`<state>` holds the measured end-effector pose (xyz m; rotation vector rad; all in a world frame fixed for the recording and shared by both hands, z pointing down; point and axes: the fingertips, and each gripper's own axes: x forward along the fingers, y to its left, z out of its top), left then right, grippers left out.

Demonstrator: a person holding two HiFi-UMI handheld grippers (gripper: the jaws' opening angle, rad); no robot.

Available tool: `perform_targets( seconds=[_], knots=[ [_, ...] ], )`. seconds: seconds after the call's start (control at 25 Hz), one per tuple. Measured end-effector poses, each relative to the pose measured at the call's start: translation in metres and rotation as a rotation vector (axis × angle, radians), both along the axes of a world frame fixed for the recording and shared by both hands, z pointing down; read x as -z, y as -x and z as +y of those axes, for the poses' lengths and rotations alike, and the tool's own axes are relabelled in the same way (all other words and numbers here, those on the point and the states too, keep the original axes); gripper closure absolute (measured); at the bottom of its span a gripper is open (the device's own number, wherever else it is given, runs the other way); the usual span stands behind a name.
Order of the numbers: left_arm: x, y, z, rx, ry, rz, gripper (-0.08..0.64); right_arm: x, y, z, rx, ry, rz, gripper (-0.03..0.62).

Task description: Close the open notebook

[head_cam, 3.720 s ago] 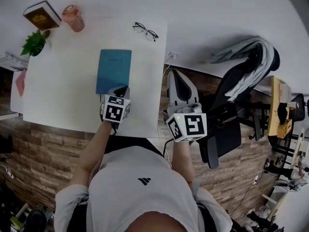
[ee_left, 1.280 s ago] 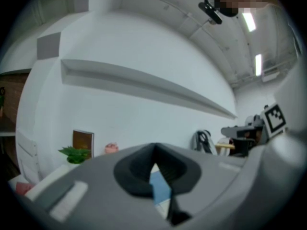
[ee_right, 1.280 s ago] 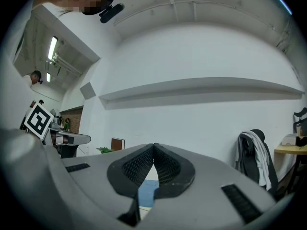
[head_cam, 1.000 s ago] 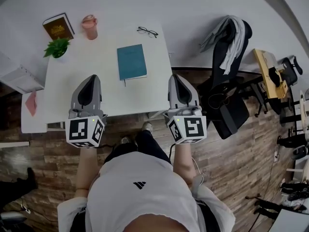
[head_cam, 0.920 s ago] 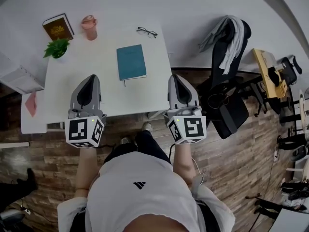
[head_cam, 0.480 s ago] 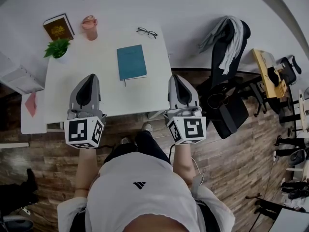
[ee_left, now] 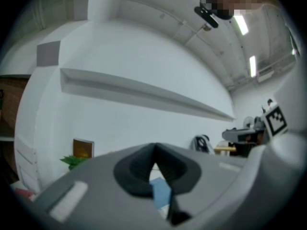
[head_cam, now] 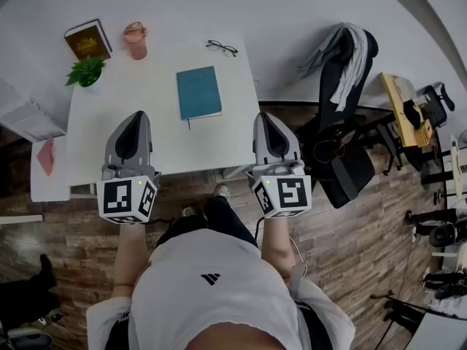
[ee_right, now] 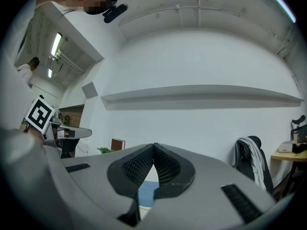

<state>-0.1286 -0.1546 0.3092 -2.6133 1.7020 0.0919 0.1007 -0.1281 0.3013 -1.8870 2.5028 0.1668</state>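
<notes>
Teal rectangular notebook [head_cam: 198, 92] lies closed on smooth white table [head_cam: 146, 79]; left gripper [head_cam: 135, 117] and right gripper [head_cam: 267, 117] clenched empty

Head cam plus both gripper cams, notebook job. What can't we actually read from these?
- Notebook cover print: too small in the head view.
- Most of the notebook in both gripper views: hidden behind the shut jaws of the left gripper and the right gripper. Only a blue sliver shows.
- Brown book title: too small in the head view.
- Pink cup contents: too small in the head view.
</notes>
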Motion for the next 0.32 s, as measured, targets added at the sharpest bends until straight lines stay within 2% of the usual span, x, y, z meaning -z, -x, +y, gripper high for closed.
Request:
perform_targets(
  seconds=[0.32],
  knots=[
    [-0.0019, 0.0017, 0.0000, -0.007, 0.005, -0.001, 0.552, -0.0010, 0.0024, 0.0009, 0.000, 0.005, -0.005, 0.595]
  ],
)
